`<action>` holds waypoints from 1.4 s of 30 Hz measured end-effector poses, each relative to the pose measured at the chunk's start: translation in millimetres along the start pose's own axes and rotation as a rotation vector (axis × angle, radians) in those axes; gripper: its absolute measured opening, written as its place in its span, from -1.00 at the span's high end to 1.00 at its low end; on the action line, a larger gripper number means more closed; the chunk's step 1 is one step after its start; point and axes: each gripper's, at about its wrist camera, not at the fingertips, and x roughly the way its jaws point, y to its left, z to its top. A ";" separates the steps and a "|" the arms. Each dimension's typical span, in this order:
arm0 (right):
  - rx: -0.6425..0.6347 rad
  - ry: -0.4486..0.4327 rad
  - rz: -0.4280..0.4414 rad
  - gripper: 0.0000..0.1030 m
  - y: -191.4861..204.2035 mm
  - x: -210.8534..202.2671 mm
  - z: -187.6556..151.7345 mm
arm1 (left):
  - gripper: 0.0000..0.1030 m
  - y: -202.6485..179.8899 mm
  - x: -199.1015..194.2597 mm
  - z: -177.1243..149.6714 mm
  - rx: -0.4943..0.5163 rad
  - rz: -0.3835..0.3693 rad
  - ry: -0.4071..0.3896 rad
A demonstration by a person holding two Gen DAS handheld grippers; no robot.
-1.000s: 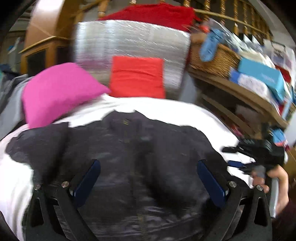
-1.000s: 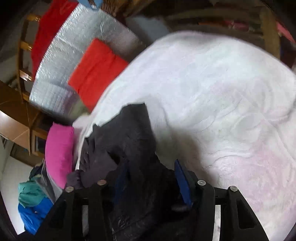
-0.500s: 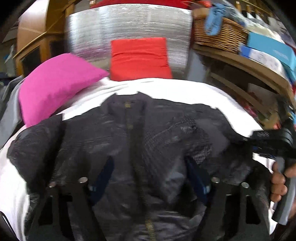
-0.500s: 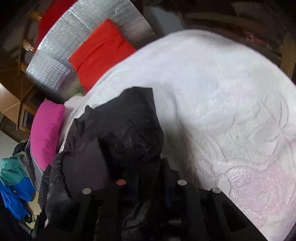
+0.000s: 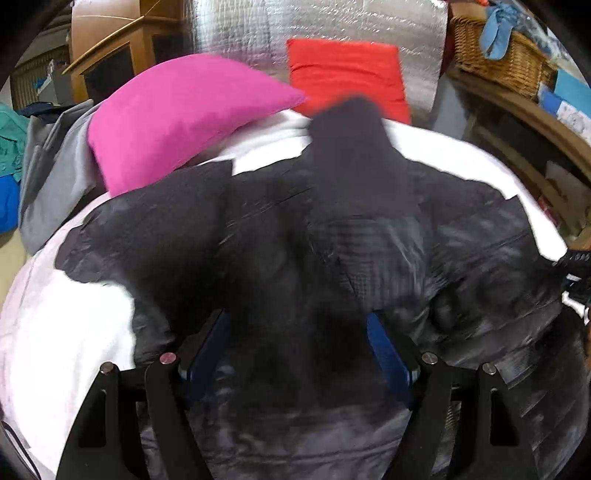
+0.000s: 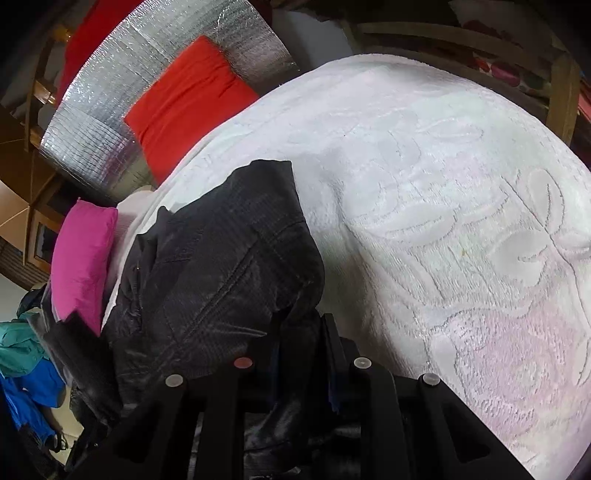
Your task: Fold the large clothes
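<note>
Your right gripper [image 6: 299,354] pinches the black jacket [image 6: 221,266] at lower centre; your left gripper [image 5: 297,343], fingers apart, apparently straddles fabric. Spreading step; next, flatten the hem.

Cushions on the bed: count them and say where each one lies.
2. The pink cushion lies at the bed's far left, beside the black jacket. The red cushion leans against the silver foil panel behind. The jacket may hide others.

The jacket [image 5: 332,258] was black with a faint grid weave. Under it, the bedspread [image 6: 461,221] was white with raised leaf patterns and a pink tinge. Beyond the jacket lay a magenta pillow [image 5: 177,114], a red cushion [image 5: 347,74] and a silver quilted foil panel [image 5: 314,22].
</note>
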 end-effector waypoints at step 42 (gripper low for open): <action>0.007 -0.003 0.006 0.56 -4.8 5.1 11.7 | 0.08 33.0 61.5 12.5 -0.301 -0.177 0.131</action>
